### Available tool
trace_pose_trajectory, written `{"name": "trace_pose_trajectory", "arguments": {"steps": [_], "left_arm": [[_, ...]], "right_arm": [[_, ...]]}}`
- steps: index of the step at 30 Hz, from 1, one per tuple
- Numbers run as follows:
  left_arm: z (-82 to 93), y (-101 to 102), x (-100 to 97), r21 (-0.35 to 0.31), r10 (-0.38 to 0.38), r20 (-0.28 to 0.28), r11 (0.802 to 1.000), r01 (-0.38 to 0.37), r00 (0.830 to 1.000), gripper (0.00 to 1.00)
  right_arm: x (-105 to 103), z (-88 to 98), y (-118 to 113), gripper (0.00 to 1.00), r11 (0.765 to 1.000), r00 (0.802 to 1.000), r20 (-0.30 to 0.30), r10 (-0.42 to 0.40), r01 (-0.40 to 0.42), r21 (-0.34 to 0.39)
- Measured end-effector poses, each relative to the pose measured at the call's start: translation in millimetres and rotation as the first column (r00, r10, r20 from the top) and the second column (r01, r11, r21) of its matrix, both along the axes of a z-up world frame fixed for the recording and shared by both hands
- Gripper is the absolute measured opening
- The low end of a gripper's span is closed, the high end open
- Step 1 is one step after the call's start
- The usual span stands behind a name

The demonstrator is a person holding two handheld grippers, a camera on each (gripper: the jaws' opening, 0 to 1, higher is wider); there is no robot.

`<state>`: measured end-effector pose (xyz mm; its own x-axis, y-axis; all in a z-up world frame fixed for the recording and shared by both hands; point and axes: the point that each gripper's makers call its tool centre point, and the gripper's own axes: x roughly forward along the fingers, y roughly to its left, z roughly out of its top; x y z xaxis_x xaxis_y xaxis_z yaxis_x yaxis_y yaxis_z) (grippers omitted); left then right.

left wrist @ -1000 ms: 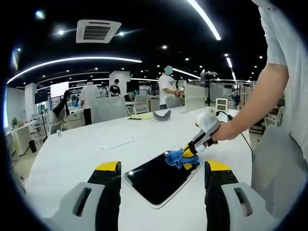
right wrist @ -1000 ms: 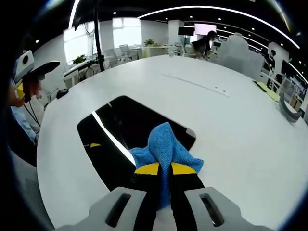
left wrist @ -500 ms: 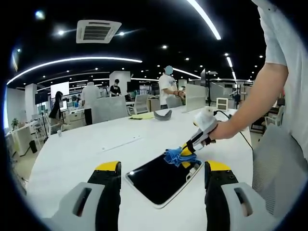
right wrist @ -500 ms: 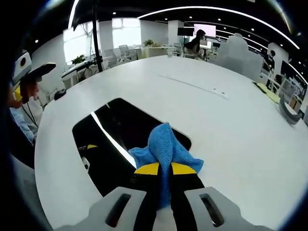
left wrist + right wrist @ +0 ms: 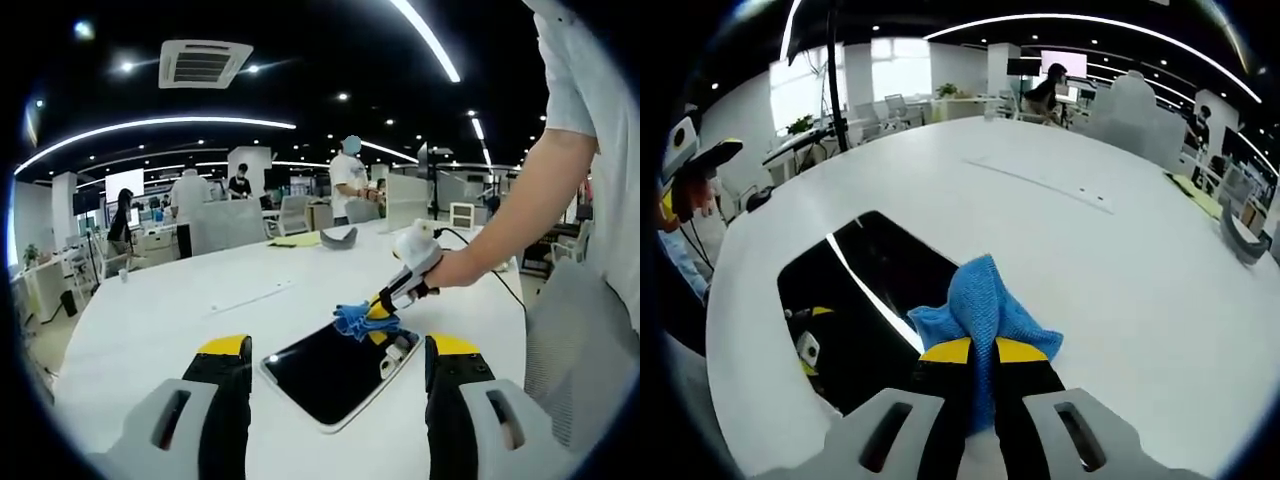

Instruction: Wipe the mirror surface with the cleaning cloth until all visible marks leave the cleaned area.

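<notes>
The right gripper (image 5: pixel 382 306), clamped on the blue cleaning cloth (image 5: pixel 356 320), now sits nearer the far end of the mirror (image 5: pixel 335 369) than a second ago, the cloth having slid along the dark glass toward the table's (image 5: pixel 160 310) far edge. In the right gripper view, the cloth (image 5: pixel 980 300) now lies at the mirror's (image 5: pixel 855 300) corner, and the gripper's reflection shows in the glass.

mirror (image 5: pixel 335 368) — dark, flat on table | blue cloth (image 5: pixel 982 304) — bunched on its edge
</notes>
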<state>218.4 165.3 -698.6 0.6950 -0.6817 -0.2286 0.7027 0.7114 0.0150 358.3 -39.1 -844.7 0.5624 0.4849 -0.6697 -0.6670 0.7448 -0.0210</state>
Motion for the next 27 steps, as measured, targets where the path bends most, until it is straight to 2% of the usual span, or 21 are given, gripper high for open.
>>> {"name": "trace_pose_trajectory", "arguments": {"steps": [3,27], "left_arm": [[0.6,-1,0.0,0.002,-0.007,0.009,1.0,0.007,1.0,0.68],[-1.3,-3,3.9,0.002,-0.005,-0.006,1.0,0.005,1.0,0.7]], "right_arm": [[4,-0.5,0,0.02,1.0,1.0,0.002,0.001,-0.001,-0.001],[26,-0.4,2,0.02,1.0,1.0,0.01,0.017,-0.017,-0.013]]}}
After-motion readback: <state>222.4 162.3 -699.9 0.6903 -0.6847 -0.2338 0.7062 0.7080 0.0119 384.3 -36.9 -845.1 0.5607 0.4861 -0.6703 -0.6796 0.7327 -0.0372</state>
